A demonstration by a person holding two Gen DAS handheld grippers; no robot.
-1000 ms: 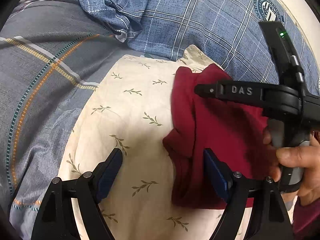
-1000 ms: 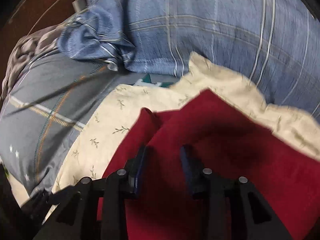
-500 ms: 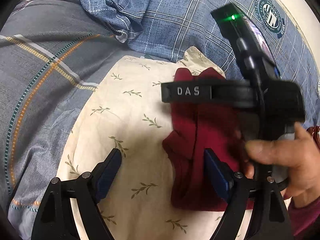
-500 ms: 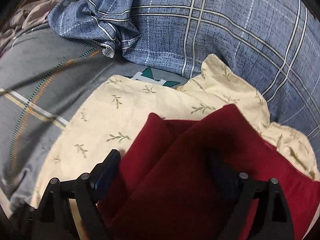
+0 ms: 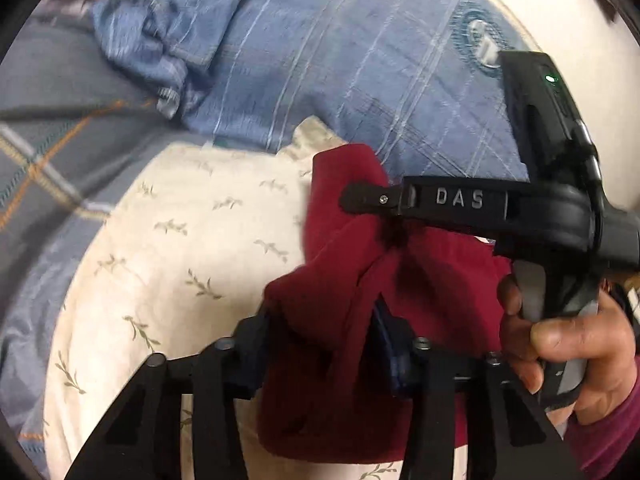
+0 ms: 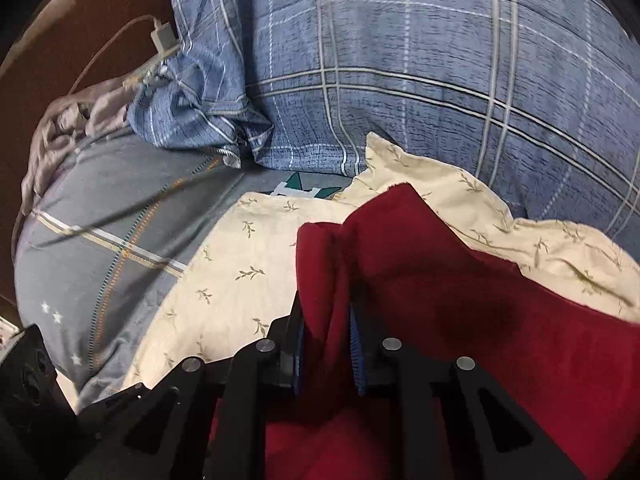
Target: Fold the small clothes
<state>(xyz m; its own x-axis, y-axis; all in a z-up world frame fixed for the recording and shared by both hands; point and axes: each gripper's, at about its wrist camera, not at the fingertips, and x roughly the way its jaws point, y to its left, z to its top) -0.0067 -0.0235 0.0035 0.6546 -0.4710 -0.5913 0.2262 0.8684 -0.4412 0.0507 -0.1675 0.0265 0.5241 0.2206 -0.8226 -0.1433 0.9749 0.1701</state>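
Closing both sets of jaws, you've got a fold of the red garment (image 5: 332,300) bunched between the pads of your left gripper (image 5: 320,340). Your right gripper (image 6: 326,340) pinches another ridge of it just ahead, above the cream leaf-print cloth (image 6: 240,264).

Blue plaid bedding (image 6: 420,80), grey quilt (image 6: 100,240), cream leaf-print sheet (image 5: 180,260), white charger (image 6: 163,38).

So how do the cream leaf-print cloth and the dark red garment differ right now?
The cream leaf-print cloth lies spread flat as the bottom layer; the dark red garment sits bunched on top of it. The cream cloth is patterned and untouched; the red garment is plain, with both grippers closing on its folds. Both rest on the plaid bedding.
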